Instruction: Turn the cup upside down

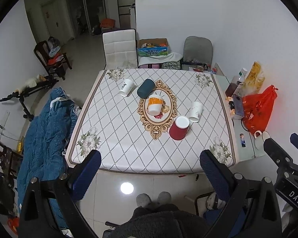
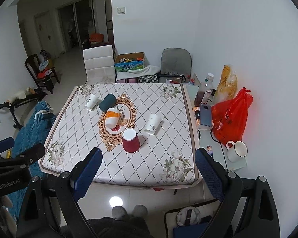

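Print on the two white cups [image 1: 126, 87] [image 1: 195, 111]: too small to read. Medallion [image 1: 158, 109] on the tablecloth: centre partly covered by the orange-banded cup [image 1: 154, 105], so its motif cannot be made out. Teal cup [image 1: 146, 88]: mouth faces away; interior hidden. Phone [image 2: 206, 114]: lower end hidden behind the red bag [image 2: 230, 117]. Box [image 2: 129, 61]: contents too small to identify. Right gripper [image 1: 280, 143] in the left wrist view and left gripper [image 2: 14, 146] in the right wrist view: each cut off by the frame edge. Person's legs [image 1: 153, 218]: cut off at the bottom edge. Doorways [image 1: 85, 10]: dark, details unclear.
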The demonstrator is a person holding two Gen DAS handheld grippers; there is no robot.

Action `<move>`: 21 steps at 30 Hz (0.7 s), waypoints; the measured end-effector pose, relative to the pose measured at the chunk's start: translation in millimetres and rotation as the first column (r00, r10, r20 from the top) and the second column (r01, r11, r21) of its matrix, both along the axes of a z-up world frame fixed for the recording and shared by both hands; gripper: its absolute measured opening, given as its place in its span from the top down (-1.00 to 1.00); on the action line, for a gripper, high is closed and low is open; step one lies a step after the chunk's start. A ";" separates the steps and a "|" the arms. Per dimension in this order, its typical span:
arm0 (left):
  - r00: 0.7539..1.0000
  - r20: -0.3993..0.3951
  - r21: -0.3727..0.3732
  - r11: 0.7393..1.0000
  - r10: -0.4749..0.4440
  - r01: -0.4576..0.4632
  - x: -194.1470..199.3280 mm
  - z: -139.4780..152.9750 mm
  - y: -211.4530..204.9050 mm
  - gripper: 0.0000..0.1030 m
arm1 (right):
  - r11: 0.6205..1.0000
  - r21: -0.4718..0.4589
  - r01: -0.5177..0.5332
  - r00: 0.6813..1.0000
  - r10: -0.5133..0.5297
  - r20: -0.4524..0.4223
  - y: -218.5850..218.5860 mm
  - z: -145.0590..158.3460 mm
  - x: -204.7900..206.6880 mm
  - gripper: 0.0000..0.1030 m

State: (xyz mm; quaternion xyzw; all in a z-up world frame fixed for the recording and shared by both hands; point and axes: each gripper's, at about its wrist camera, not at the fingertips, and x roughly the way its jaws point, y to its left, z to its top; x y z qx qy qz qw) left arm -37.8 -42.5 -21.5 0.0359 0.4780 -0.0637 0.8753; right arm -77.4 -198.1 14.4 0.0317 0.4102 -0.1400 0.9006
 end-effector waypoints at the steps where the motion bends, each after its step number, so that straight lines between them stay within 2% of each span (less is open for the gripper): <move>1: 1.000 -0.002 0.001 1.000 0.001 -0.001 -0.7 -0.4 -0.2 -0.98 | 1.000 -0.002 -0.002 1.000 0.002 0.000 -0.1 0.1 -1.0 -0.87; 21: 1.000 0.006 0.025 0.999 0.020 -0.020 -4.2 0.5 -2.3 -0.98 | 0.999 0.029 -0.023 0.999 0.023 -0.024 -1.6 -6.7 9.5 -0.93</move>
